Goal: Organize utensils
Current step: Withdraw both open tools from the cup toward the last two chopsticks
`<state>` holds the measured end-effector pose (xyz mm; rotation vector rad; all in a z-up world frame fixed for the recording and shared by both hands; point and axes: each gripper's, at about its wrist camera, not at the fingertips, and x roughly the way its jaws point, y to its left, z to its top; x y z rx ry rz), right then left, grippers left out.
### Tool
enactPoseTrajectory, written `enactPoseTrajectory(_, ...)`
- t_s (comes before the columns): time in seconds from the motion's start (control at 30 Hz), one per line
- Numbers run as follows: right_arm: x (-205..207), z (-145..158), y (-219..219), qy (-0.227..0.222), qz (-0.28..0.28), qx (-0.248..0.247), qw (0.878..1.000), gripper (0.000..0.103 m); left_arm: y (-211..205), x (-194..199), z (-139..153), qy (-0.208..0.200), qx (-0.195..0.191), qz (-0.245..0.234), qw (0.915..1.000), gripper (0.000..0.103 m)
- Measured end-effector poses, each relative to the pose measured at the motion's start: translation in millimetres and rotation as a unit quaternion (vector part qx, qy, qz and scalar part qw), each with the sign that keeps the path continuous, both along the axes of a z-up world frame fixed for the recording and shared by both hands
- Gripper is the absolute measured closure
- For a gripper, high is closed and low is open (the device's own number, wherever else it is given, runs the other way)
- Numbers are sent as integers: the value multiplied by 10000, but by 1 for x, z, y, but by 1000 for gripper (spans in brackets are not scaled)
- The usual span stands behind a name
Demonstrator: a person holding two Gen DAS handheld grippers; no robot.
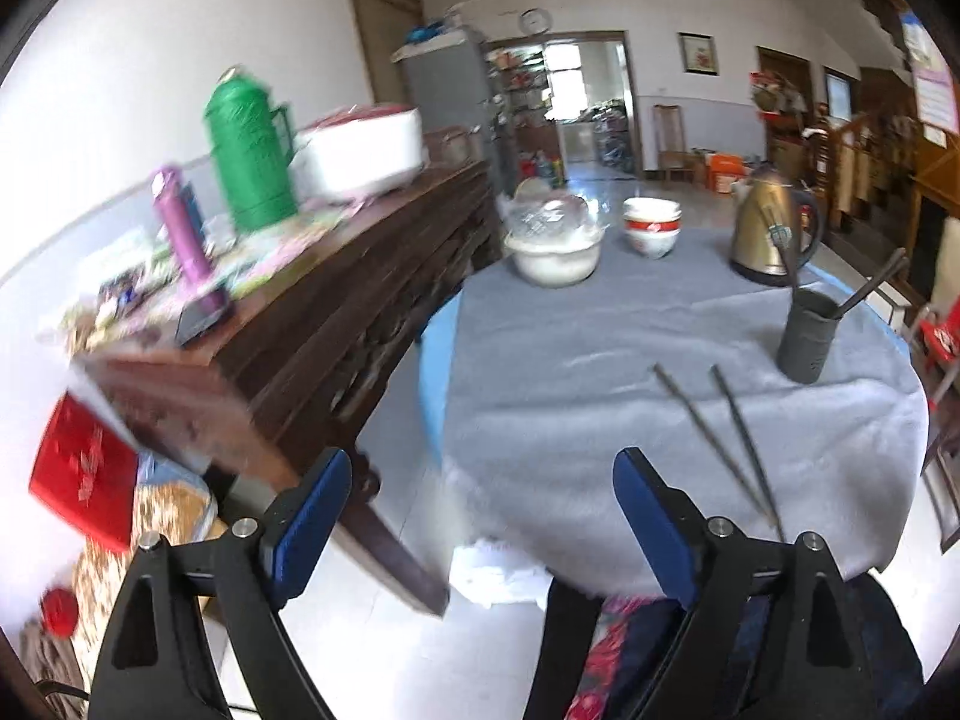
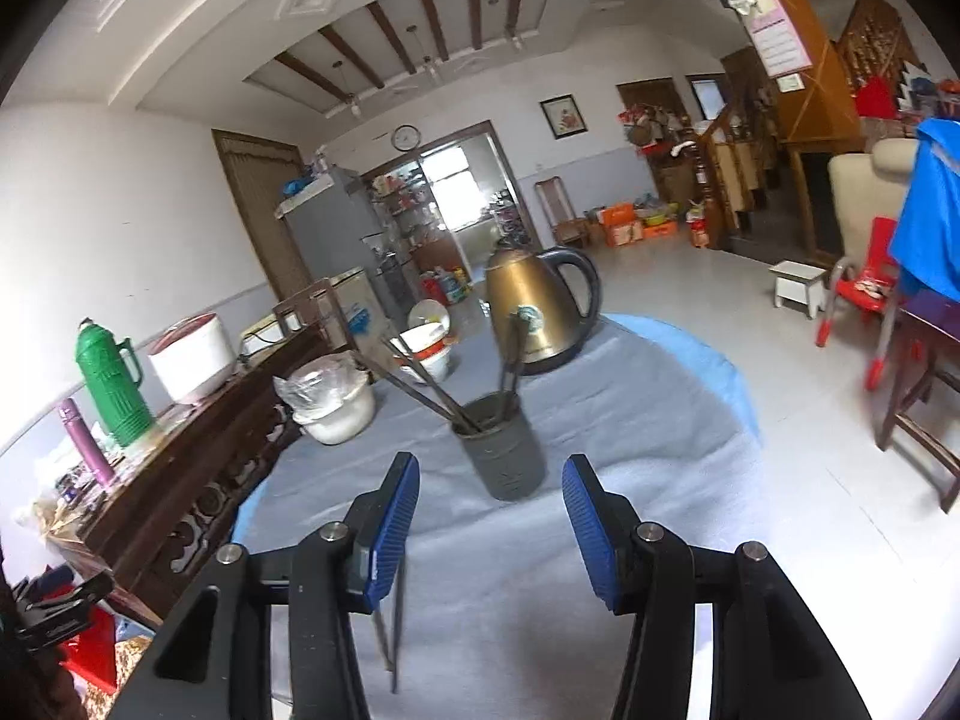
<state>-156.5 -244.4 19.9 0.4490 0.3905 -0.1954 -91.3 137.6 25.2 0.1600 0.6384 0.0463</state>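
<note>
Dark slim chopsticks [image 1: 729, 432] loose on grey cloth [image 1: 600, 360]; both grippers' jaws apart, empty.

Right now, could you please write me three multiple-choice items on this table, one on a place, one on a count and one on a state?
1. Where is the gold kettle?
A. behind the dark holder
B. on the wooden sideboard
C. on the floor

2. How many chopsticks lie loose on the grey cloth?
A. none
B. two
C. five

3. How is the left gripper?
A. shut on a bowl
B. open and empty
C. shut on a chopstick

Answers: 1 A, the kettle stands farther back than the holder. 2 B, a pair lies before the holder. 3 B, nothing sits between its blue pads.
</note>
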Motion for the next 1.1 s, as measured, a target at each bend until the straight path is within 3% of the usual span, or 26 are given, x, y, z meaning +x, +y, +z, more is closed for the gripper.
enactPoseTrajectory(0.1,-4,-5,-5,100,-66,66,9999,49,18,-4,-6,65,-66,150,9998,14)
enactPoseTrajectory(0.27,-8,-4,-5,109,-129,-56,9998,49,51,-8,-1,-206,-18,633,9978,14)
enactPoseTrajectory(0.57,5,3,9,189,-49,-148,9997,49,113,-27,2,-605,37,1537,9862,14)
enactPoseTrajectory(0.87,24,15,44,249,264,-363,9987,49,125,-24,-10,-429,-308,1446,9881,14)
enactPoseTrajectory(1.1,34,14,60,286,496,-411,9975,49,116,-25,-11,-395,-349,1340,9896,14)
